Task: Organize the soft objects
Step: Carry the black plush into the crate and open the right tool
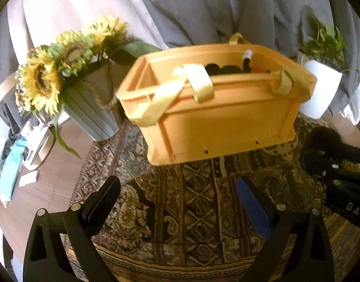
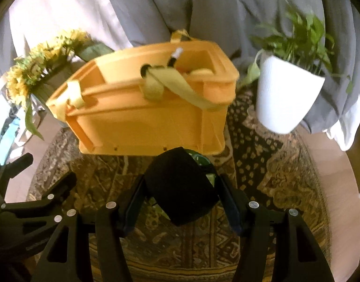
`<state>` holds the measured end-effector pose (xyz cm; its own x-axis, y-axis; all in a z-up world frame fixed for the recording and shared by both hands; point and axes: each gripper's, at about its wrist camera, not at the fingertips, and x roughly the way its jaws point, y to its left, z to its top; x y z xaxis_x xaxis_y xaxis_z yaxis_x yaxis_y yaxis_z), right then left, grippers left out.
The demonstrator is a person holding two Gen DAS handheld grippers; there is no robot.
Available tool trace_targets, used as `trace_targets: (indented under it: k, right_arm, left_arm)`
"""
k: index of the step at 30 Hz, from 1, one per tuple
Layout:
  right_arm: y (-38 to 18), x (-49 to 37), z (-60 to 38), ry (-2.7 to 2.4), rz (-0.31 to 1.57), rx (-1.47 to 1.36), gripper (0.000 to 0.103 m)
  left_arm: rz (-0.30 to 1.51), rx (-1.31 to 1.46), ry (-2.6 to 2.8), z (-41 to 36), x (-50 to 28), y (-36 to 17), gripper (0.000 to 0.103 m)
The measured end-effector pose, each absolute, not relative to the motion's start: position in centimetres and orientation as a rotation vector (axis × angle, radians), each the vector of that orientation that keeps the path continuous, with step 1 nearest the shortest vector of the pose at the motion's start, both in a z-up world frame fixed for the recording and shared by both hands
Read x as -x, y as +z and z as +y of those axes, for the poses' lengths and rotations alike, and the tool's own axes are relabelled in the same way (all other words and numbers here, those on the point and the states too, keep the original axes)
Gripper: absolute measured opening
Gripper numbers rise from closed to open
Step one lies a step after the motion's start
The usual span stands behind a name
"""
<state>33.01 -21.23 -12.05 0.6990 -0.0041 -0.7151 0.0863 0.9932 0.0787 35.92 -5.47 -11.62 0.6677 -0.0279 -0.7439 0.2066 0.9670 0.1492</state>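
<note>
An orange plastic crate with pale yellow fabric strap handles stands on a round surface covered by a patterned paisley cloth in brown, gold and black. Inside the crate lie dark soft items, only partly visible over the rim, and a black piece with a white tip pokes up near the far wall.

The left gripper hangs over the cloth in front of the crate, its two black fingers set wide apart with nothing between them. At the right edge of that view the right gripper appears with a dark bundle at its tip.

From the right wrist view, the right gripper is clamped on a black soft fabric object, its fingers pressing against both sides. The object is held above the cloth, just in front of the crate's near wall, with a bit of green showing at its far edge; what that green part is cannot be told.

To the left of the crate stands a grey ribbed pot of yellow sunflowers; to its right, a white ribbed pot with a green leafy plant. Grey and white curtains hang behind. At the far left lie white and light blue things, too blurred to identify.
</note>
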Motion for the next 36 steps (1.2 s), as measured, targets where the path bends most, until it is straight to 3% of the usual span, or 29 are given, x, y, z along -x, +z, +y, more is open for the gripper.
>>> trace_targets:
  k: [36]
  right_arm:
    - [-3.0, -37.0, -17.5, 0.099, 0.479, -0.033, 0.062]
  left_arm:
    - [0.613, -0.141, -0.018, -1.5, -37.6, -4.1, 0.101]
